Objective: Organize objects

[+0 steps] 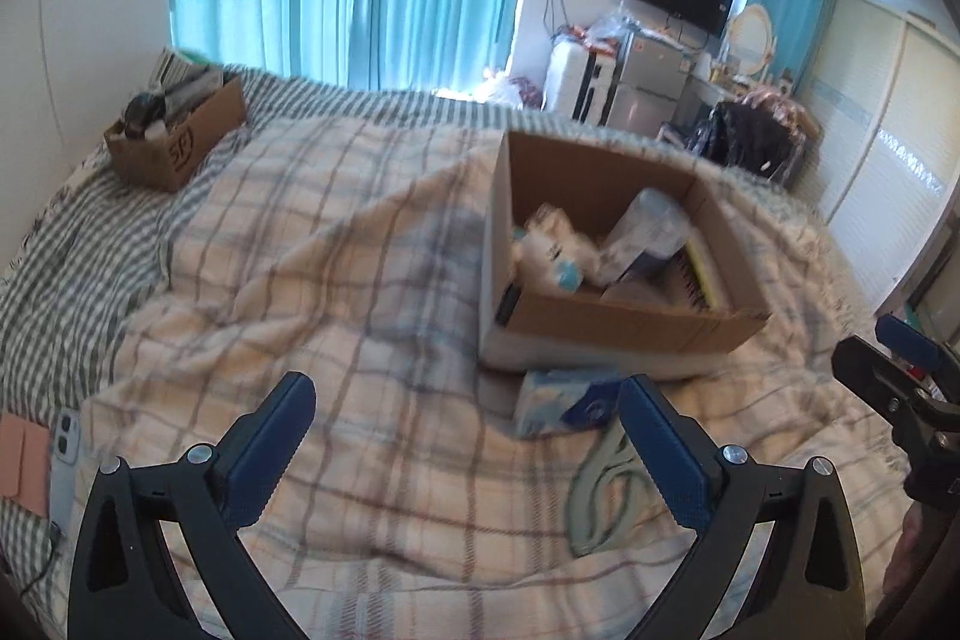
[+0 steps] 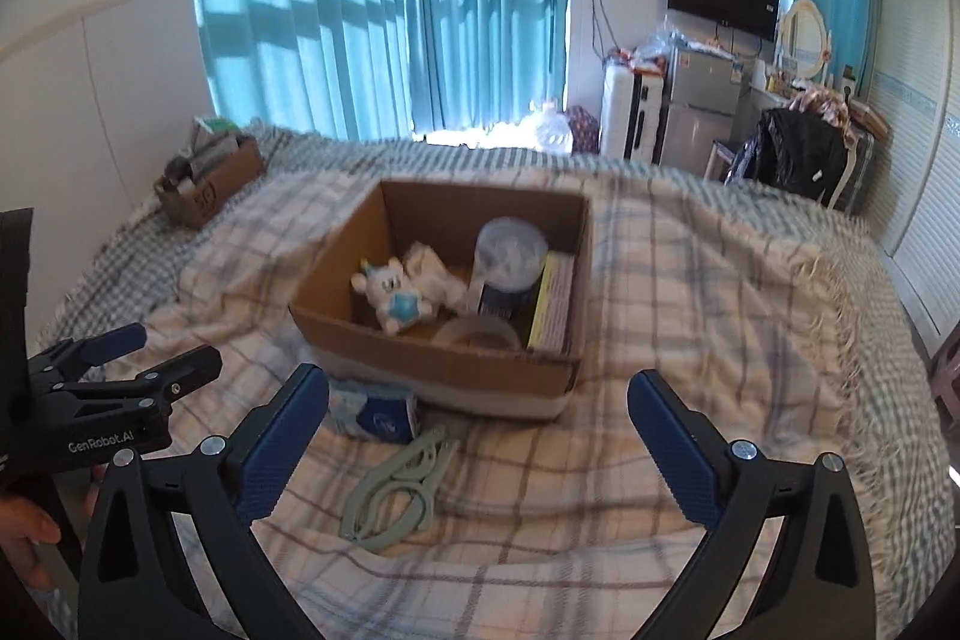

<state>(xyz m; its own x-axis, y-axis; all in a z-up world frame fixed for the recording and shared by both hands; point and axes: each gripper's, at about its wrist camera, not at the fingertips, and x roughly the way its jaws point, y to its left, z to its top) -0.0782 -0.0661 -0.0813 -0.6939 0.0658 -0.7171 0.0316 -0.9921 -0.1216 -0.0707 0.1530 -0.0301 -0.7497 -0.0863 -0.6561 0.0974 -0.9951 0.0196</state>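
On the plaid blanket (image 2: 690, 280), the left gripper (image 2: 129, 358) hangs empty with jaws apart left of the cardboard box (image 2: 432, 358), tissue pack (image 2: 375, 412) and green hanger (image 2: 399, 490) lie just before it, and the right gripper (image 2: 480, 436), jaws spread and empty, faces it.

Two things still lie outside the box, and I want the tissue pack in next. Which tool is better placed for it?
Probably the left tool: the tissue pack lies just ahead by its inner finger, nearer than to the right tool. Both are open and empty.
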